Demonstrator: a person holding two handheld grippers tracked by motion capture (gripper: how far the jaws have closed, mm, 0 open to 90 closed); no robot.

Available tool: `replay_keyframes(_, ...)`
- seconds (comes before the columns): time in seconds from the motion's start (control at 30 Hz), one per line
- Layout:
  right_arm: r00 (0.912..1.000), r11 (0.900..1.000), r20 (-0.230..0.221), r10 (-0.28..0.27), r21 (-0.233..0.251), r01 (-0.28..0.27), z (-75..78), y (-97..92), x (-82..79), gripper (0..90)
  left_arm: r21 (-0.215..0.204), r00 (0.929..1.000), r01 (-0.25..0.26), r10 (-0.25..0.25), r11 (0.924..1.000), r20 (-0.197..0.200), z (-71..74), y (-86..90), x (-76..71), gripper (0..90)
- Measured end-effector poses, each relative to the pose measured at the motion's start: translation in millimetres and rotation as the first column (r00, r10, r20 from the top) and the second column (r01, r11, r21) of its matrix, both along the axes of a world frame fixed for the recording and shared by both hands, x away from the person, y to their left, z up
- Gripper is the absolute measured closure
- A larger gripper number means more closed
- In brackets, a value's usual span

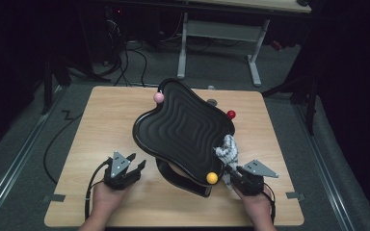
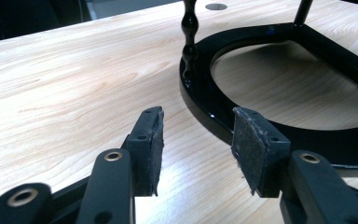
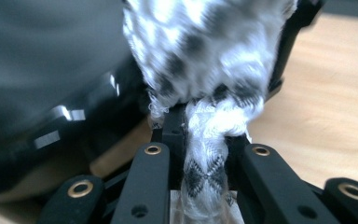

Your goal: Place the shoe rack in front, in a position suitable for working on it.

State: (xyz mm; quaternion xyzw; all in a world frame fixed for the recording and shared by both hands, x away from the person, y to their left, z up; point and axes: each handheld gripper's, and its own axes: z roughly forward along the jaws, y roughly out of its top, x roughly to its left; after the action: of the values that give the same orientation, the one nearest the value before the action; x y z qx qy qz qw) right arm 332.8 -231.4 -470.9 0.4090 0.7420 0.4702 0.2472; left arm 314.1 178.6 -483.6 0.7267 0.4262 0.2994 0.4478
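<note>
We see the right gripper (image 1: 232, 174) pinching a white-and-grey checked cloth (image 1: 227, 150), bunched against the near right edge of the glossy black wavy-rimmed tray (image 1: 183, 126) on its black stand (image 2: 279, 126). The left gripper (image 1: 134, 166) rests on the light wooden table (image 1: 101, 125), just left of the stand, its jaws spread with nothing between them.

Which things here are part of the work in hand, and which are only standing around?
In use:
- black-and-white checked cloth, clamped in right gripper
- black wavy-ribbed tray with pink, red, yellow knobs
- its black oval base ring
- left gripper, jaws apart, empty

Standing around:
- white-legged desk behind
- floor cables
</note>
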Motion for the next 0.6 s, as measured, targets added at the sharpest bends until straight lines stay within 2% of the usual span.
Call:
replay_keyframes(0.07, 0.9987, 0.9997, 0.048, -0.016, 0.021, 0.015, 11.5, -2.2, -5.3, 78.7, -0.006, 1.0000, -0.006, 0.006, 1.0000, 0.000, -2.1, 1.8, -2.5, 53.0)
replay_keyframes(0.17, 0.9911, 0.9957, 0.131, -0.022, 0.092, 0.010, 36.6, -1.7, -21.0, 78.8, -0.020, 1.0000, -0.009, 0.009, 0.9998, 0.002, -5.5, 3.0, -6.4, 53.4)
replay_keyframes(0.2, 0.9874, 0.9940, 0.157, -0.017, 0.109, 0.000, 45.4, 1.6, -27.8, 78.8, -0.024, 1.0000, -0.007, 0.007, 0.9997, 0.002, -5.9, 2.6, -7.3, 53.4)
replay_keyframes(0.27, 0.9805, 0.9891, 0.196, 0.015, 0.141, -0.043, 60.7, 11.6, -41.4, 78.8, -0.003, 0.9999, 0.003, -0.003, 1.0000, 0.016, -5.7, -0.2, -10.4, 53.6)
replay_keyframes(0.37, 0.9705, 0.9782, 0.231, 0.069, 0.175, -0.111, 75.0, 31.7, -59.3, 78.9, 0.007, 0.9997, 0.007, -0.008, 1.0000, 0.023, -5.5, -1.5, -12.0, 54.0)
replay_keyframes(0.43, 0.9621, 0.9717, 0.245, 0.120, 0.169, -0.164, 79.1, 51.4, -71.2, 79.0, -0.003, 0.9998, 0.005, -0.005, 1.0000, 0.021, -5.7, -0.9, -11.2, 54.2)
replay_keyframes(0.5, 0.9602, 0.9708, 0.228, 0.162, 0.138, -0.196, 75.3, 68.3, -77.4, 79.1, -0.005, 0.9998, 0.003, -0.003, 1.0000, 0.019, -6.4, -0.4, -10.6, 54.2)
replay_keyframes(0.6, 0.9654, 0.9813, 0.204, 0.163, 0.068, -0.180, 62.1, 80.6, -77.4, 79.3, -0.005, 0.9999, 0.006, -0.006, 1.0000, 0.013, -7.1, 0.3, -9.6, 54.2)
